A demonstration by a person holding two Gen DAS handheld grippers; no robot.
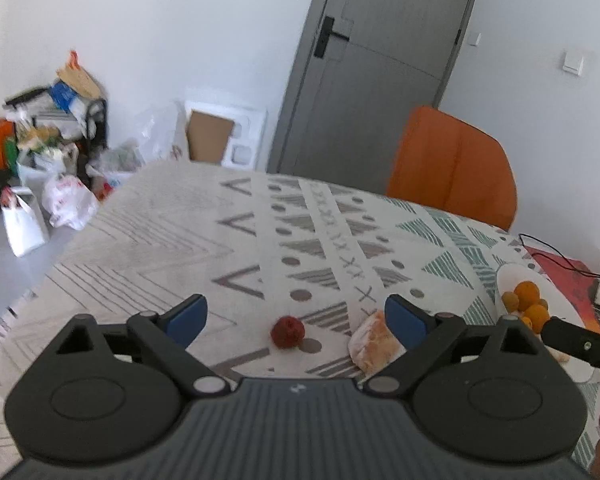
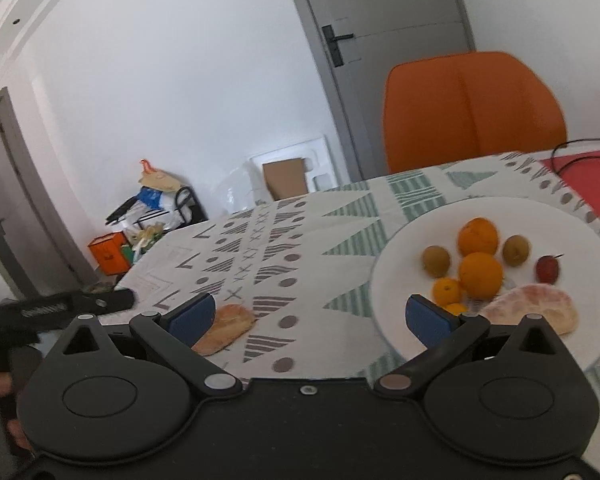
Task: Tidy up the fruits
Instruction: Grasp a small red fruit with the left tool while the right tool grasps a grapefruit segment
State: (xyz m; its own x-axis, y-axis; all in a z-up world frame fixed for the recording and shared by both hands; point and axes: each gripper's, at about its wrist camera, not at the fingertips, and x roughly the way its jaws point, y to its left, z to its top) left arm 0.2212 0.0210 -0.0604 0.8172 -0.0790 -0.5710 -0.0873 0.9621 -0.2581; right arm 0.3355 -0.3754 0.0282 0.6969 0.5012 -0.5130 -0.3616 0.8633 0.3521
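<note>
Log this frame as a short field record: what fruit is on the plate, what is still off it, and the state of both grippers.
plate: white plate on the patterned tablecloth
on plate: oranges, two brownish-green fruits, small red fruit, pomelo piece
off plate: red fruit, second pomelo piece
left gripper: open, empty, above the red fruit
right gripper: open, empty

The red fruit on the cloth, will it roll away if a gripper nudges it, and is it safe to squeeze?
The red fruit looks round, so a sideways nudge would probably roll it, though the cloth may slow it. It looks small and bumpy, likely light and soft, so squeeze gently. The left hand-held gripper is open around it.
</note>
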